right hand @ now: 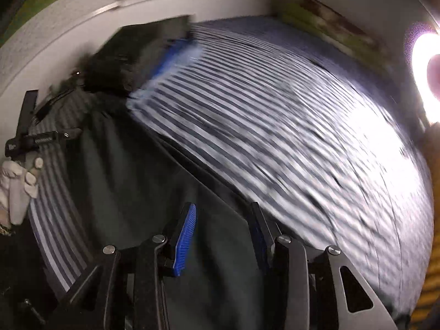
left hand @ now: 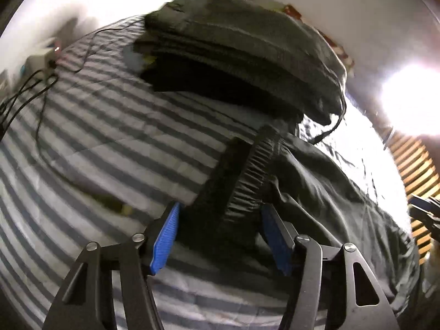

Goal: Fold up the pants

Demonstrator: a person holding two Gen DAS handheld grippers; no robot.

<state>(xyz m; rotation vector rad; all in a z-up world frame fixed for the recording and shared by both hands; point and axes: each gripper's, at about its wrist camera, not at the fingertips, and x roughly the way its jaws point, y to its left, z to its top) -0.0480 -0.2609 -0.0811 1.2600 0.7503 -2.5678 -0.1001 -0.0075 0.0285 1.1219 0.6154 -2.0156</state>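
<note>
The dark pants [left hand: 316,192] lie spread on a striped bed, and their gathered elastic waistband [left hand: 250,173] rises between the fingers of my left gripper [left hand: 220,207]. That gripper stands open, a blue pad on each side of the waistband. In the right wrist view the pants [right hand: 132,181] run as a long dark leg. My right gripper [right hand: 222,206] is open just above the fabric, near its edge. The left gripper [right hand: 30,137] shows at the far left, held by a gloved hand [right hand: 16,181]. The right gripper's dark tip [left hand: 423,209] shows at the left view's right edge.
A stack of folded dark clothes [left hand: 233,44] sits on the striped sheet [left hand: 96,137] beyond the waistband, and the same stack [right hand: 143,52] lies by the wall. Black cables [left hand: 30,93] and a small white device trail at the left. A bright light [left hand: 407,93] glares at the right.
</note>
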